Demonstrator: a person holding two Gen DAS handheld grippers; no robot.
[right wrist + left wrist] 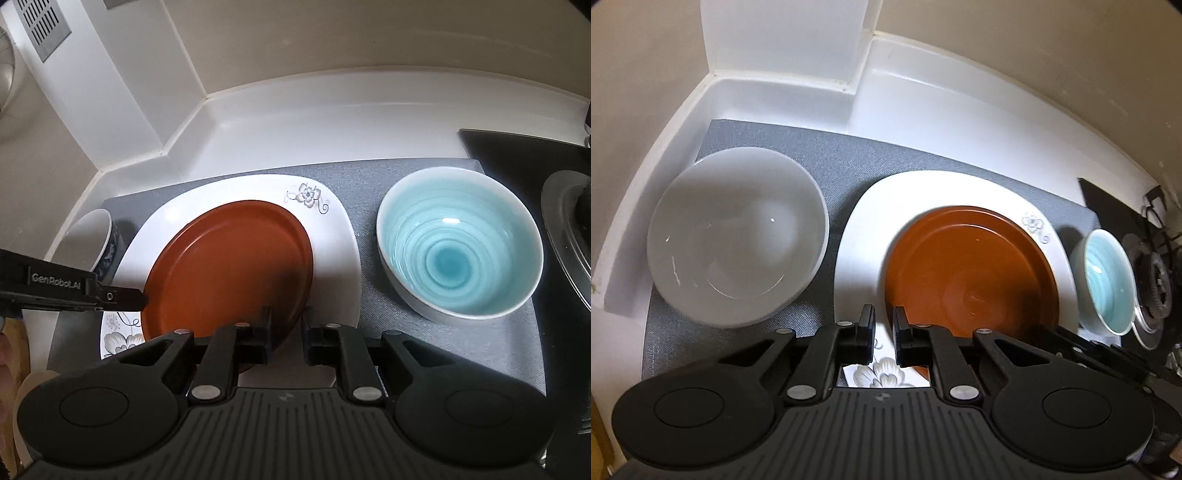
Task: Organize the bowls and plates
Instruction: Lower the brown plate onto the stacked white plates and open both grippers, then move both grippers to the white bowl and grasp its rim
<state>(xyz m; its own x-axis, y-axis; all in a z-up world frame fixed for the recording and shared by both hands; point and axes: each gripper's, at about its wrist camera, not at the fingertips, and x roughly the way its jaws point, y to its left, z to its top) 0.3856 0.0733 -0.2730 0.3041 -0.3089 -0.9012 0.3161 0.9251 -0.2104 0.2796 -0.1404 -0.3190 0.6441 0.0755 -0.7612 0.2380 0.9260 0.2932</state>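
Note:
A brown round plate lies on a white square plate with flower prints. My left gripper hovers over the brown plate's left rim, jaws slightly apart with nothing between them; it also shows in the right wrist view. My right gripper is at the brown plate's near right rim, jaws apart around the edge, not closed on it. A large white bowl stands to the left. A light blue bowl stands to the right.
All dishes rest on a grey mat on a white counter in a wall corner. A black stove with a glass lid borders the mat at the right.

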